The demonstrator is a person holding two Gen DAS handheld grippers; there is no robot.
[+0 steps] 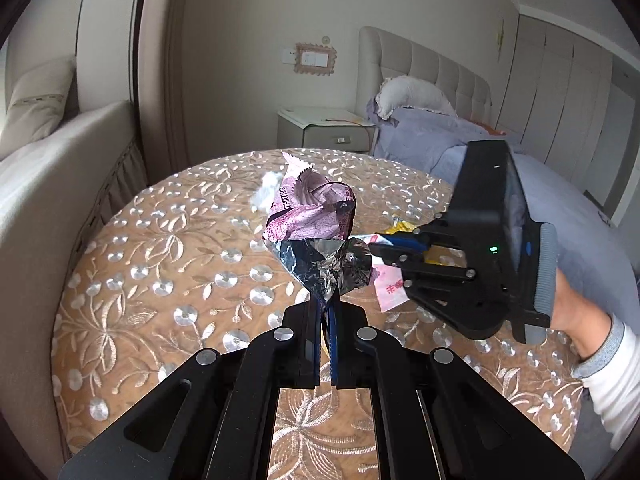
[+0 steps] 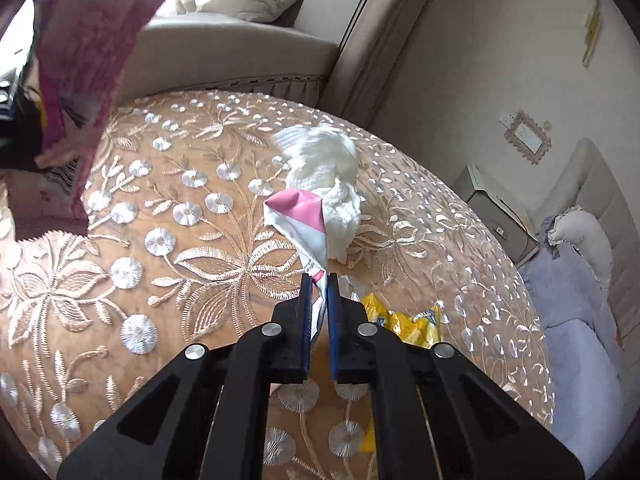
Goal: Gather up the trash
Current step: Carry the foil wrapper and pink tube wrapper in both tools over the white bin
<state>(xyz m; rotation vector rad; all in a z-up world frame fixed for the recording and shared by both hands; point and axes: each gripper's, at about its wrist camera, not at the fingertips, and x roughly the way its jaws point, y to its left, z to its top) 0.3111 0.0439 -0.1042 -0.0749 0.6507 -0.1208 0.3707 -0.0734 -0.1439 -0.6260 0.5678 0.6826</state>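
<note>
Now, with my left gripper (image 1: 329,308) pinching the purple foil wrapper (image 1: 312,216) and my right gripper (image 2: 319,292) clamped on the pink-and-white wrapper (image 2: 298,216), I'd lift both clear of the counter (image 2: 160,280) slowly, keeping grip firm.

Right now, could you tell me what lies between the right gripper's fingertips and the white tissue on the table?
In the right wrist view, the pink-and-white wrapper held by the right gripper reaches up to the white tissue, overlapping its near edge.
</note>
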